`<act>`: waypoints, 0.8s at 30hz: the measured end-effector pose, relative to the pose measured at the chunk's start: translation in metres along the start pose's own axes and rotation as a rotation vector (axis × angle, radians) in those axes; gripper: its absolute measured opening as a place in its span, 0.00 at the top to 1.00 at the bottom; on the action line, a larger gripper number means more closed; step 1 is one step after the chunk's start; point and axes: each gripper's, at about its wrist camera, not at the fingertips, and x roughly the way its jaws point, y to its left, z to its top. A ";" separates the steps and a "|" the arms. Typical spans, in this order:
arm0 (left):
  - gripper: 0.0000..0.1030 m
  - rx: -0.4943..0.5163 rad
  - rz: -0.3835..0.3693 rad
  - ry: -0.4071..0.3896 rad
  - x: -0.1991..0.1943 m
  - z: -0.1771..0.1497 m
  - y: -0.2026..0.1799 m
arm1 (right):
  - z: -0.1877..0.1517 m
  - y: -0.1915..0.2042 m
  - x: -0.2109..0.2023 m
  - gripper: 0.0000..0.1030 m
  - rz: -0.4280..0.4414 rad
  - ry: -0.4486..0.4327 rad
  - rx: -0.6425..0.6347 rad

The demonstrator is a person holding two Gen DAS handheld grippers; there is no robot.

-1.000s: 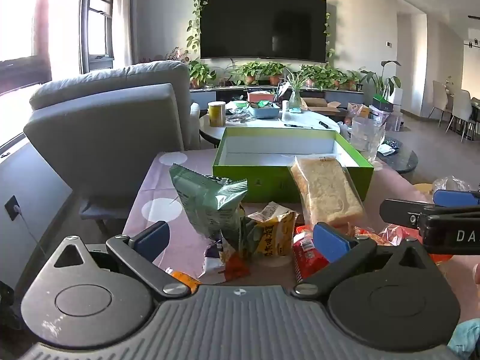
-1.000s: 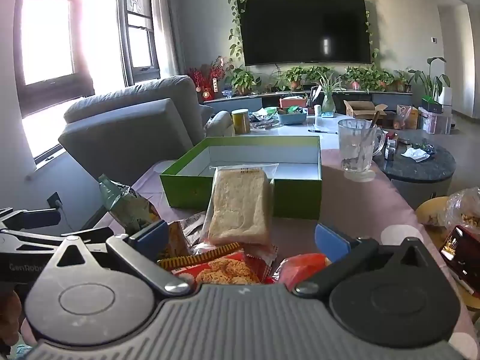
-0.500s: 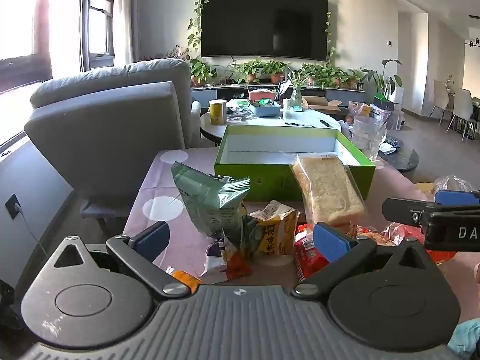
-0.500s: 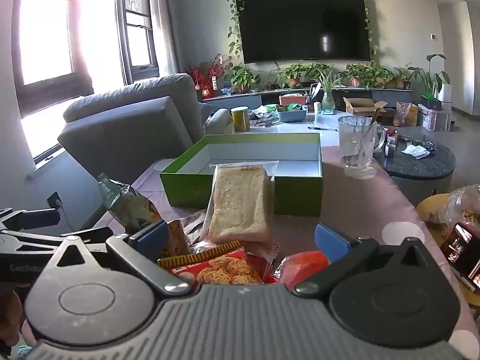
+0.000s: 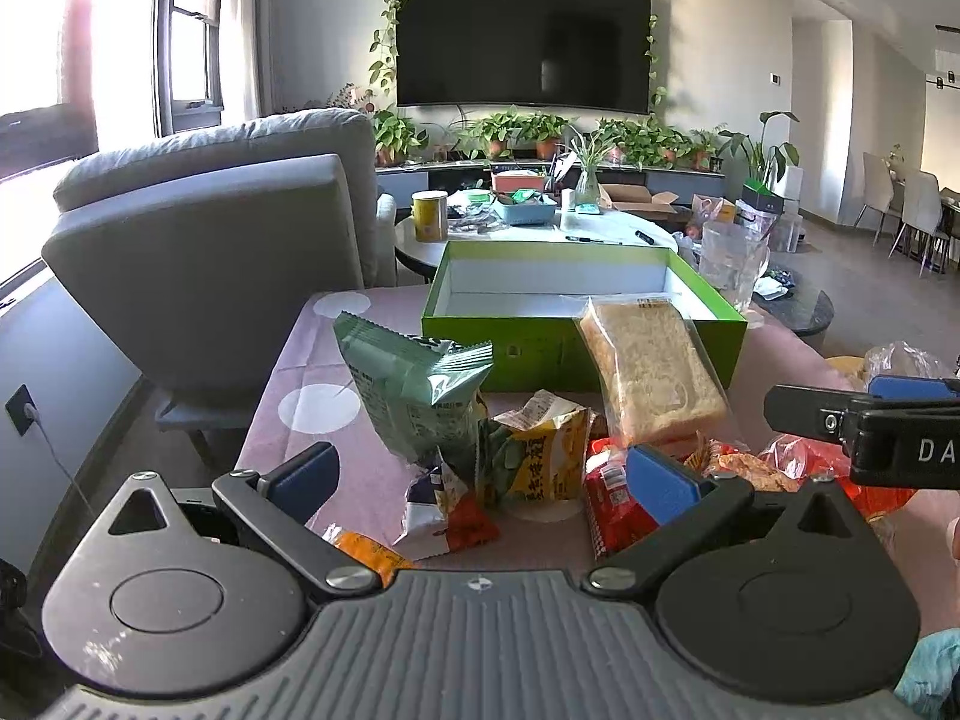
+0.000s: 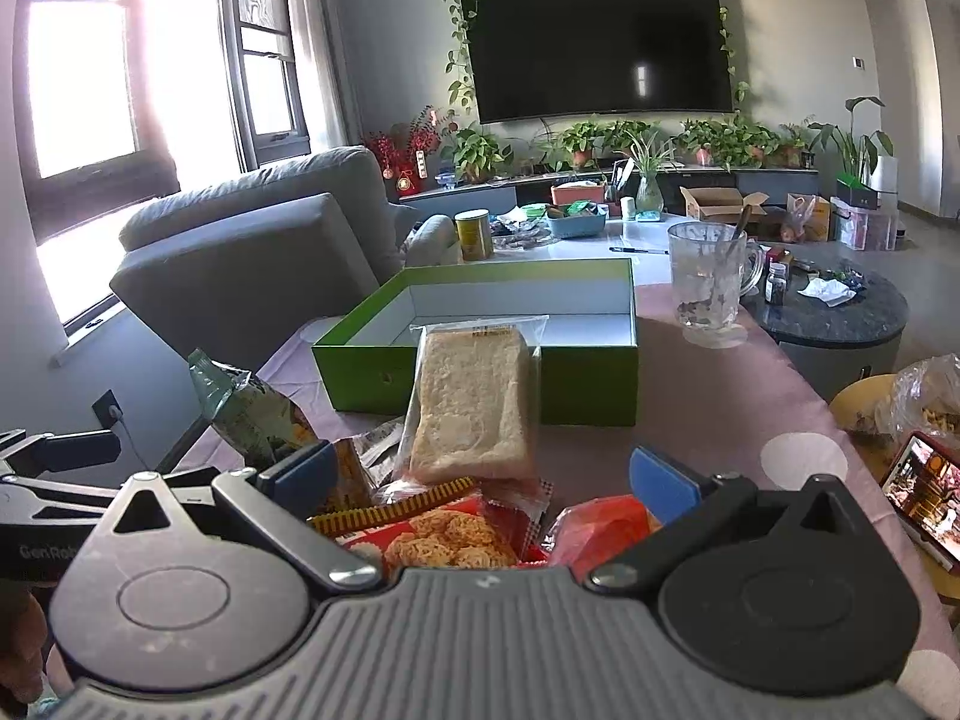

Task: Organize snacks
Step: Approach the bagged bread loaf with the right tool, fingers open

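Near the far right edge of my table stands a glass mug with a spoon in it, and a phone with its screen lit lies at the right edge. Beyond the far left corner sits a grey sofa, with a dark TV on the wall behind.

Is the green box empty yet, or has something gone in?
Empty as far as visible: the green box shows bare white floor and walls. The bagged bread leans against its outer front wall, not inside.
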 end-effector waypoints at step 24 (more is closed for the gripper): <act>0.00 0.010 -0.013 0.004 0.002 -0.003 -0.005 | -0.002 -0.003 -0.001 0.17 -0.019 0.000 0.008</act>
